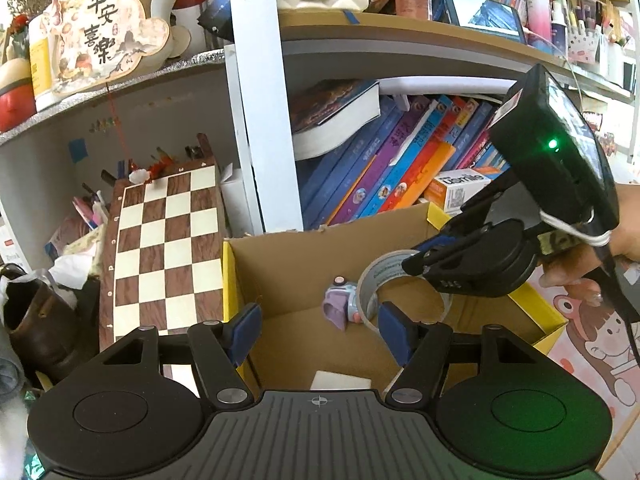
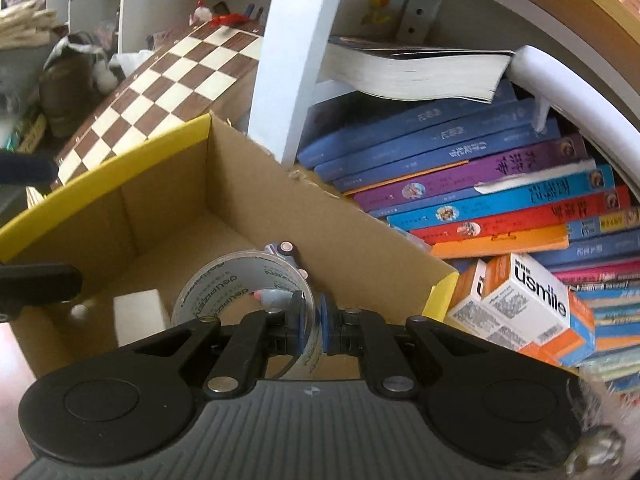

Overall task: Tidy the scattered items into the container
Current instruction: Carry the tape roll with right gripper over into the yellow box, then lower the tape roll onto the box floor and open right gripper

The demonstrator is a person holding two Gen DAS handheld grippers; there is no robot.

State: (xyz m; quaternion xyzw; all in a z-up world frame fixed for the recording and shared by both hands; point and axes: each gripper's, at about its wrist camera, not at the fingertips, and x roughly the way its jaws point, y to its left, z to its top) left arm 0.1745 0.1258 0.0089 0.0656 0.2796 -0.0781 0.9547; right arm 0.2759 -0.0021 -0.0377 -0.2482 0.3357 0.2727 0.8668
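One tape roll [image 2: 224, 280] held over the cardboard box [image 2: 168, 184]
Right gripper [image 2: 310, 320] clamped on its rim; box floor directly below; left gripper [image 1: 320, 332] apart, empty

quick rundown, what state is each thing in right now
left gripper: open, empty, above the box
right gripper: shut on the tape roll's wall
clear packing tape roll: held over the box
yellow-rimmed cardboard box: open-topped
small purple and blue toy: lying in the box
white block: in the box
brown and cream chessboard: leaning beside the box
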